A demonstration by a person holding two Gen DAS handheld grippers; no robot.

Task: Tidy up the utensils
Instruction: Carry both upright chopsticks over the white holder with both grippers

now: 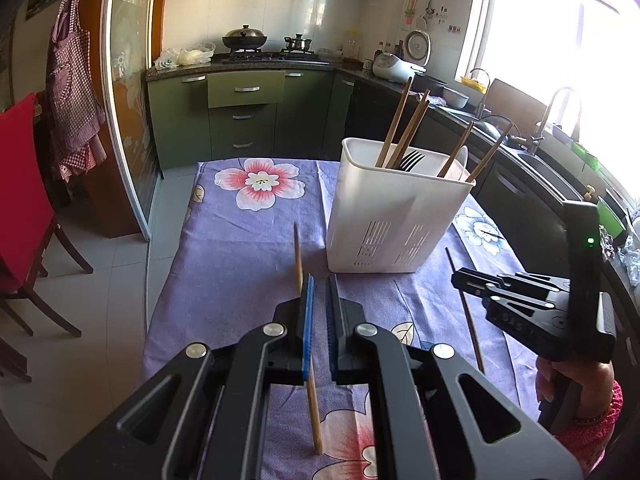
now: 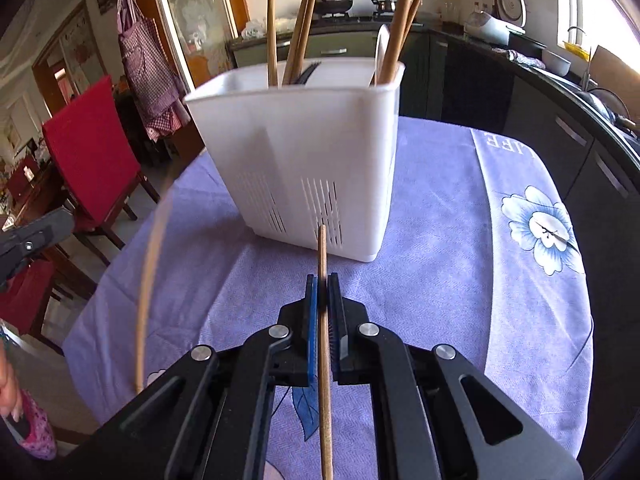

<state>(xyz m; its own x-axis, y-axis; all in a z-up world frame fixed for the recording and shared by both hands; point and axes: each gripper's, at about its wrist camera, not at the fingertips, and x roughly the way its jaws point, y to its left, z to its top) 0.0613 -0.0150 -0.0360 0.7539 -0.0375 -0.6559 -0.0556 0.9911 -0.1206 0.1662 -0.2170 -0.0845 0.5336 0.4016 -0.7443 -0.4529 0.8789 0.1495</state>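
A white slotted utensil holder (image 1: pixel 394 212) stands on the purple flowered tablecloth, with several wooden chopsticks (image 1: pixel 404 128) and a black fork (image 1: pixel 410 160) in it. It also shows in the right wrist view (image 2: pixel 308 160). My left gripper (image 1: pixel 320 284) has a small gap between its jaws; a wooden chopstick (image 1: pixel 298 256) leans along the left finger's blue pad. My right gripper (image 2: pixel 322 284) is shut on a chopstick (image 2: pixel 322 256) that points at the holder. The right gripper also shows in the left wrist view (image 1: pixel 460 278) with its chopstick (image 1: pixel 466 312).
A red chair (image 1: pixel 20 208) stands left of the table. Green kitchen cabinets (image 1: pixel 244 116), a stove with a wok (image 1: pixel 245 38) and a sink counter (image 1: pixel 532 152) lie behind and to the right. The tablecloth (image 2: pixel 460 240) hangs over the table edges.
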